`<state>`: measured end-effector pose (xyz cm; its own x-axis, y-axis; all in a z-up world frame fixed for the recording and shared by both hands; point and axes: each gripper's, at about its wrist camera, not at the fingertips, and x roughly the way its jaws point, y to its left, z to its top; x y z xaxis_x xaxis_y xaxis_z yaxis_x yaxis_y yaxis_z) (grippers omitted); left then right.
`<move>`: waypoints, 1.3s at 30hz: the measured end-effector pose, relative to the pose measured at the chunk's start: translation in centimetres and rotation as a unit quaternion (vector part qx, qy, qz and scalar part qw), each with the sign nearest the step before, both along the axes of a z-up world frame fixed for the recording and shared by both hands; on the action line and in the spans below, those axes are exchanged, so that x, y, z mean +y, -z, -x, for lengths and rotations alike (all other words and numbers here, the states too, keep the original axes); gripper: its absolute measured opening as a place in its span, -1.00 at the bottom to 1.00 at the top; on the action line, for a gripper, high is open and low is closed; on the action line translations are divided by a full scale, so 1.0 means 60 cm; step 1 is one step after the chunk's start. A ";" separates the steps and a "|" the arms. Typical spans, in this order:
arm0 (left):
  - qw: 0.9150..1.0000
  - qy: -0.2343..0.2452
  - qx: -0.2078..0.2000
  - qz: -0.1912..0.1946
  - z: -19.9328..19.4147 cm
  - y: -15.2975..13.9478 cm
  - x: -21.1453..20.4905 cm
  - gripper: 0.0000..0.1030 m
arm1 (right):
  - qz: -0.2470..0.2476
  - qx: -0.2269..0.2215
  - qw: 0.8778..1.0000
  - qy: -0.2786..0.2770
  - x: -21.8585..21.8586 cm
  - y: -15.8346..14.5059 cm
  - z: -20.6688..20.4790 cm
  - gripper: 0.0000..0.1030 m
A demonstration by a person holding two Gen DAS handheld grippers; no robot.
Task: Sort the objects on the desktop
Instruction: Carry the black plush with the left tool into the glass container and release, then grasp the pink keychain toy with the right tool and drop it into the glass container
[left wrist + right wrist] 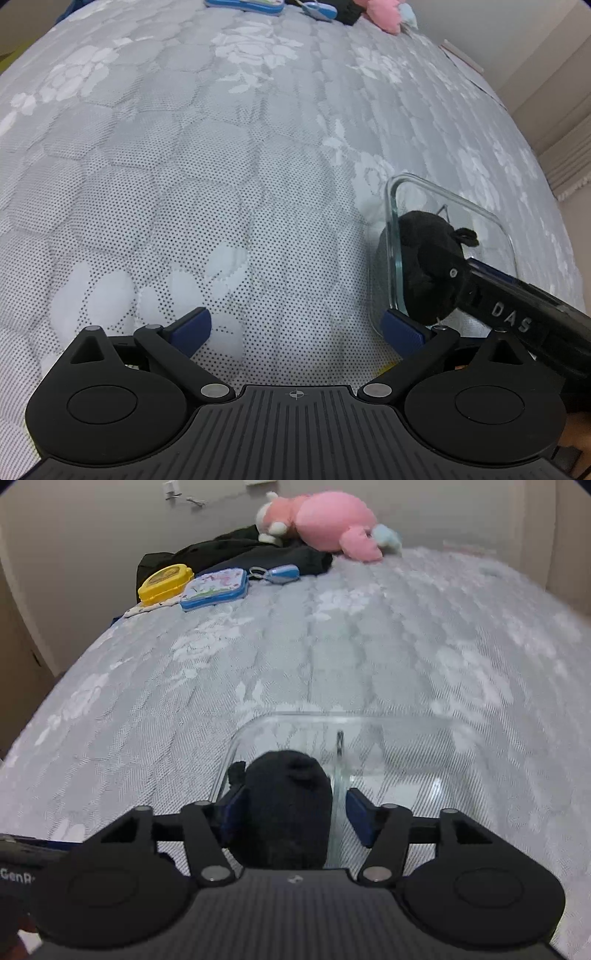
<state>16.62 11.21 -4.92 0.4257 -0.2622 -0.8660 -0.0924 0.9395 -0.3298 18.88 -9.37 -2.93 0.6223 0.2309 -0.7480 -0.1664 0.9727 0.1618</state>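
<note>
Sorting at this moment centres on the black plush toy (282,805), which sits at the near left corner of the clear glass container (424,723), between the blue pads of the right tool (291,816). That tool's jaws stand apart: a gap shows between the right pad and the toy, with the container's near wall passing through it, while the left pad lies against or just beside the plush, and which cannot be told. Judged from this, the toy is being let go into the container and not gripped. In the left wrist view the toy (430,266) shows through the glass wall (391,229) with the right tool's finger behind it. The left tool (295,332) hangs over the bed cover (184,184) just left of the container, its jaws wide apart and holding nothing; it appears parked there to stay clear of the drop and within reach of the container. At the far end of the bed lie a yellow case (164,583), a blue-rimmed case (216,587), a blue key fob (282,574), dark clothing (236,554) and a pink plush (325,522), well apart from the container. Readable writing: "DAS" on the right tool's body in the left wrist view, and "GenR", cut off at the frame edge, in the right wrist view; print on the cases is too small to read
</note>
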 end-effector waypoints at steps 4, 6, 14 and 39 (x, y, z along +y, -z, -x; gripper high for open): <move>1.000 0.001 0.014 -0.010 -0.003 0.009 -0.002 0.98 | -0.027 -0.035 0.999 0.017 -0.030 -0.039 0.013 -0.19; 1.000 0.002 0.011 -0.009 -0.003 0.009 -0.003 0.98 | -0.021 -0.063 0.997 0.031 -0.053 -0.068 0.029 -0.18; 1.000 0.009 0.010 0.011 0.000 0.013 -0.020 0.98 | 0.040 -0.090 0.994 0.038 -0.160 -0.108 0.142 -0.18; 0.996 0.093 0.012 -0.011 0.083 0.026 -0.154 0.99 | 0.045 0.004 0.999 0.031 -0.173 0.010 0.209 -0.19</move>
<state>11.66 1.96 -6.50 0.3512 -0.3157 -0.8815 0.0769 0.9480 -0.3089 6.36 -19.72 -3.54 0.6270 0.1244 -0.7690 -0.1043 0.9917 0.0753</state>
